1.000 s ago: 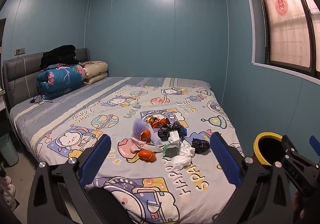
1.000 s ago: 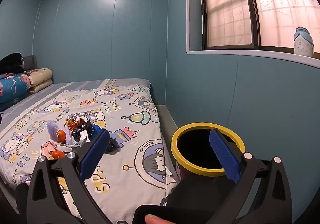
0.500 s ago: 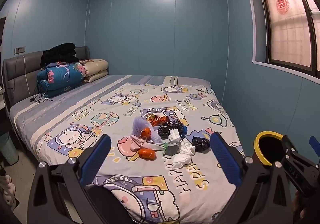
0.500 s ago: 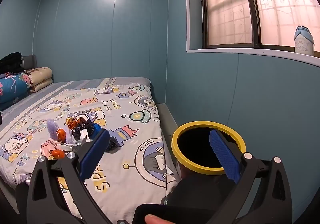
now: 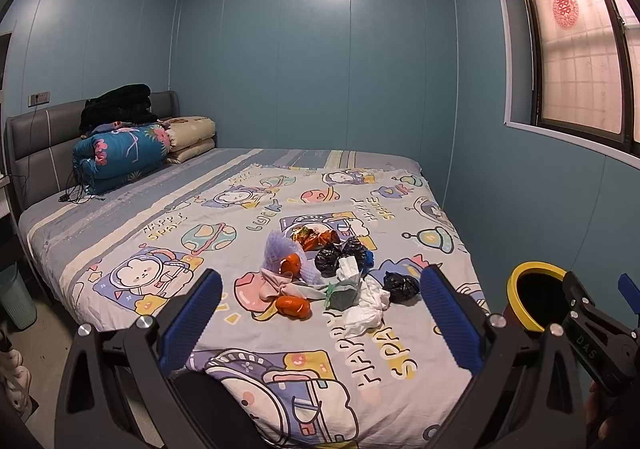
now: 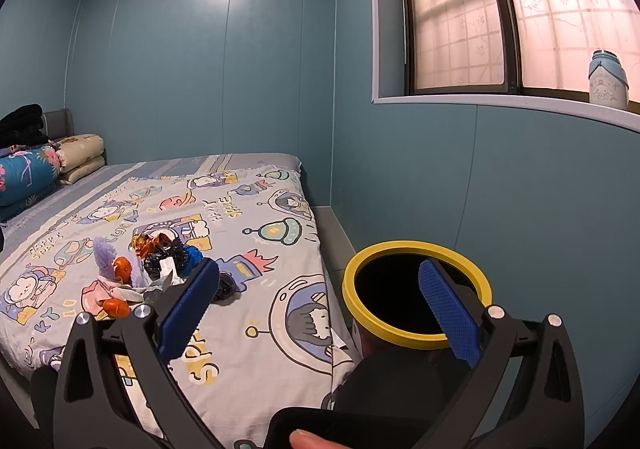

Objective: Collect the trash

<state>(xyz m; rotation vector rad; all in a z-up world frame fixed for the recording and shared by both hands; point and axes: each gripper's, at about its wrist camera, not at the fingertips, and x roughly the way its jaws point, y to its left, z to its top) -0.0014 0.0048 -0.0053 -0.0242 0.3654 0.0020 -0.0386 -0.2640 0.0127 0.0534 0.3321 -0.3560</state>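
Progress is judged near zero: nothing is seen collected yet, whole trash pile (image 5: 326, 275) is left on the bed (image 5: 248, 333). Bin interior is dark, so contents cannot be told.

Left gripper (image 5: 320, 319) is held wide open and empty, well short of the pile, which is framed between its blue pads. Right gripper (image 6: 318, 311) is also wide open with nothing gripped; the yellow-rimmed bin (image 6: 416, 303) is seen past it, just beside the bed's edge, near the wall.

Pile is sited mid-bed toward the foot, loosely clustered:
- two orange fruits (image 5: 293, 306), one by a purple foam net (image 5: 276, 251)
- crumpled white tissues (image 5: 366, 309)
- several black bag wads (image 5: 401, 287)
- shiny orange wrapper (image 5: 314, 237)
- pink/grey cloth scrap (image 5: 276, 287)

Items are mostly light and crushable; one-by-one pickup is expected.
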